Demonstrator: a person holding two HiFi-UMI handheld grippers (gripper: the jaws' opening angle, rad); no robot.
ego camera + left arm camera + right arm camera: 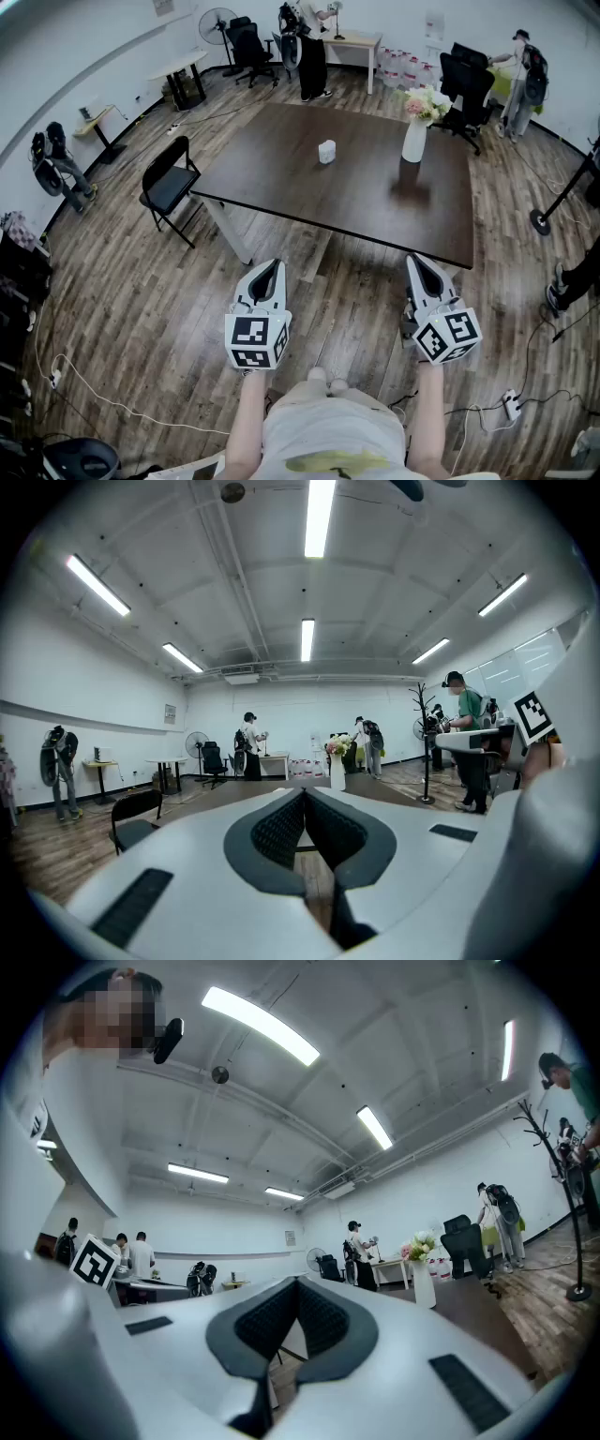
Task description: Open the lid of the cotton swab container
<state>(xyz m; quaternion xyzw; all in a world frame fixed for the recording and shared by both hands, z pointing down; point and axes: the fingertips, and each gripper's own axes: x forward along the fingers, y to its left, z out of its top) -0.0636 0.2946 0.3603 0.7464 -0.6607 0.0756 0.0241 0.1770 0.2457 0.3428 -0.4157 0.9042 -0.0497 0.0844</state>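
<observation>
The cotton swab container [326, 151] is a small white box standing on the dark brown table [309, 192], toward its far left part. My left gripper [273, 265] and right gripper [418, 261] hang side by side over the wooden floor, short of the table's near edge and far from the container. Both are shut with nothing between the pads. In the left gripper view the jaws [305, 793] meet at their tips and point at the table. The right gripper view shows its jaws [298, 1282] closed too. I cannot make out the container in either gripper view.
A white vase with flowers [415, 139] stands on the table's far right. A black folding chair [169, 183] sits left of the table. Office chairs [464, 89], desks and several people fill the back of the room. Cables [511, 405] lie on the floor.
</observation>
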